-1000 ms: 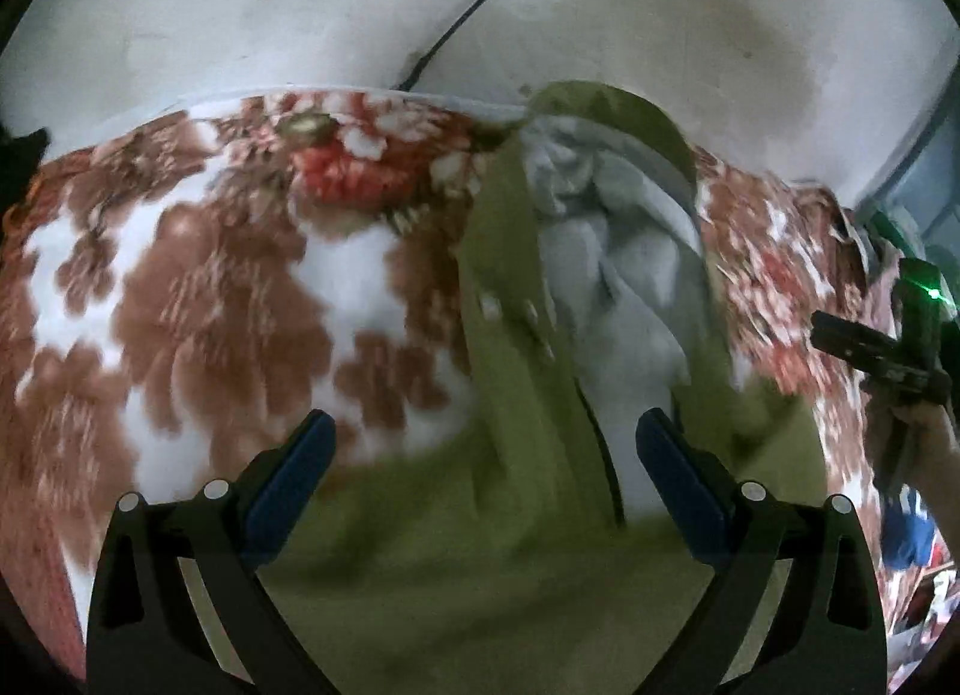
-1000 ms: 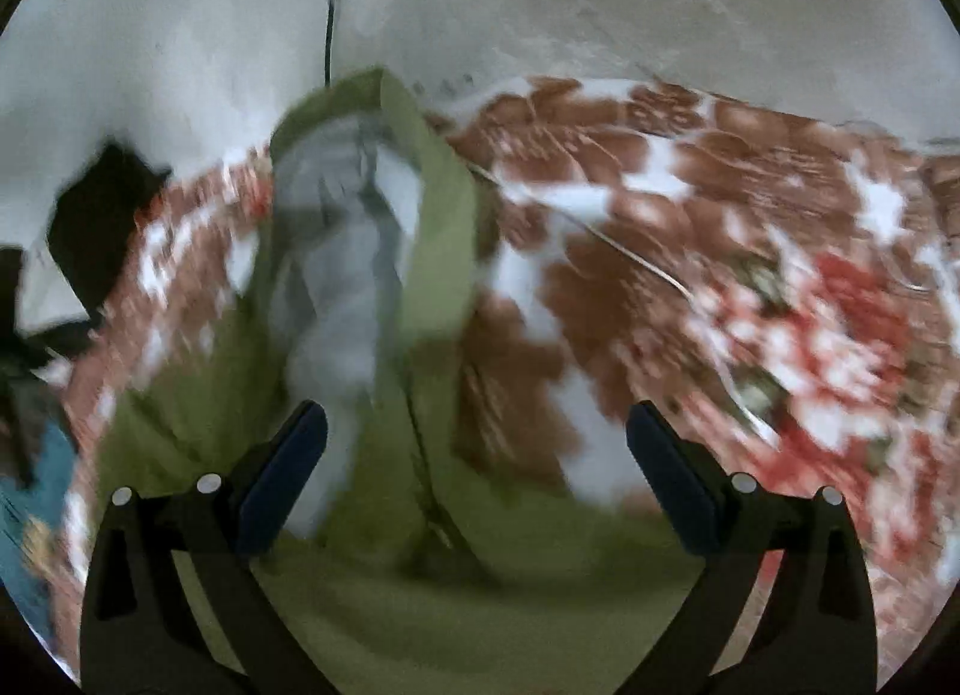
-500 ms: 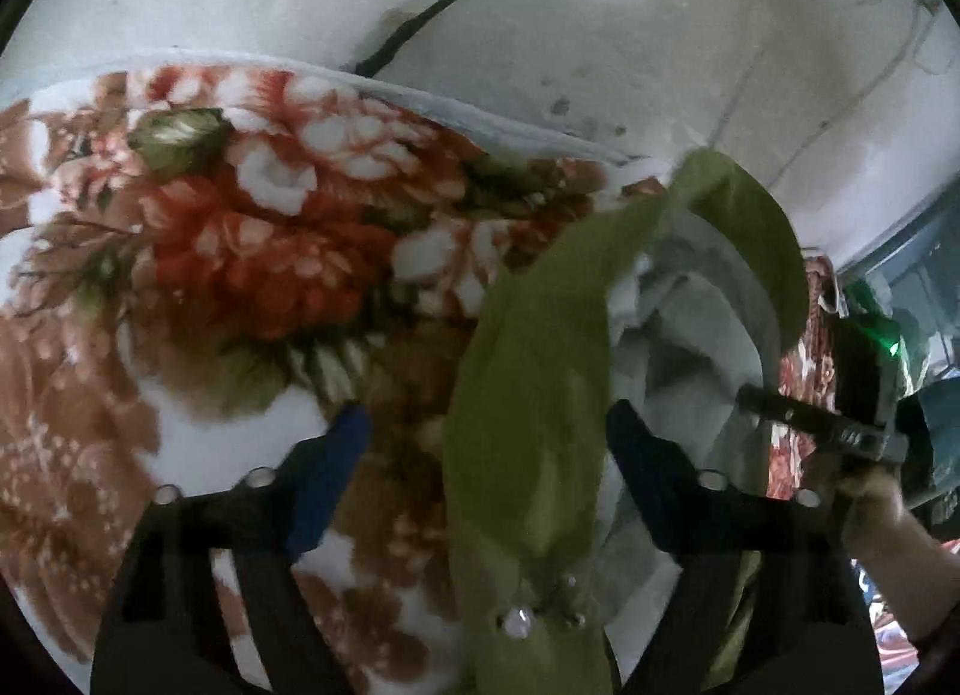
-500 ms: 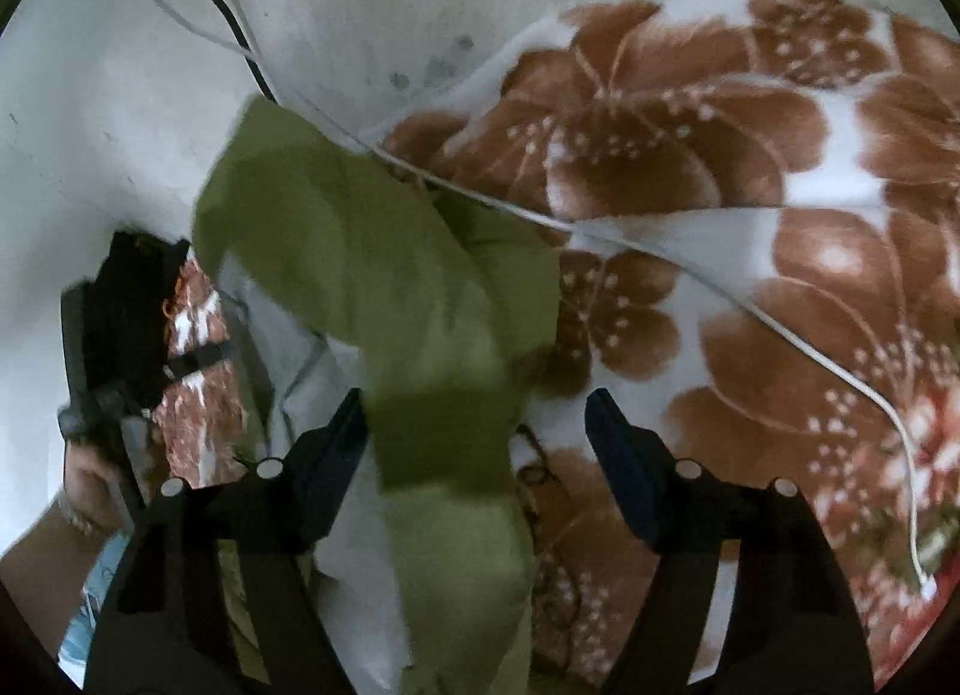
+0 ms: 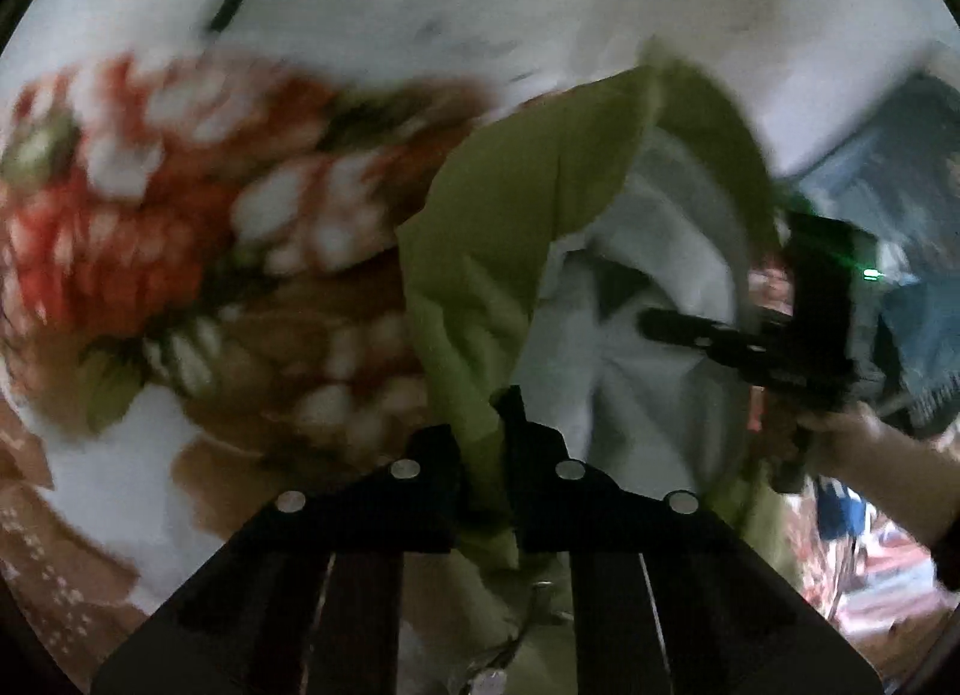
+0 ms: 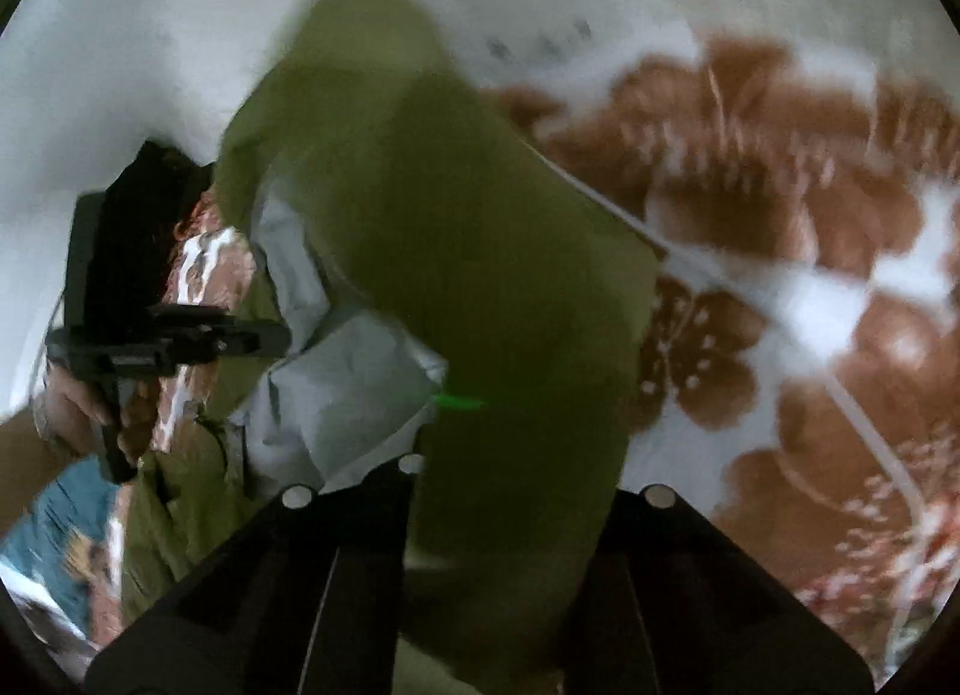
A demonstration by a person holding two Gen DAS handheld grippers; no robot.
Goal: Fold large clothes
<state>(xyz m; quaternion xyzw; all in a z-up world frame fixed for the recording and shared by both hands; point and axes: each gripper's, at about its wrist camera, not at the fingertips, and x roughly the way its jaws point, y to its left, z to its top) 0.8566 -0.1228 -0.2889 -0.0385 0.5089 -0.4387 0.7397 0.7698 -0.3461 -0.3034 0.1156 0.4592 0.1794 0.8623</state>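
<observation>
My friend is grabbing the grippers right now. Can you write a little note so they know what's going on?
Left hand-held gripper: jaws closing on the green jacket's front edge.
Right hand-held gripper: shut on the opposite edge of the jacket.
The jacket lies open on the flowered blanket, grey lining showing.
Done: both edges gripped.
Left: every fold. Nothing looks folded yet.
</observation>
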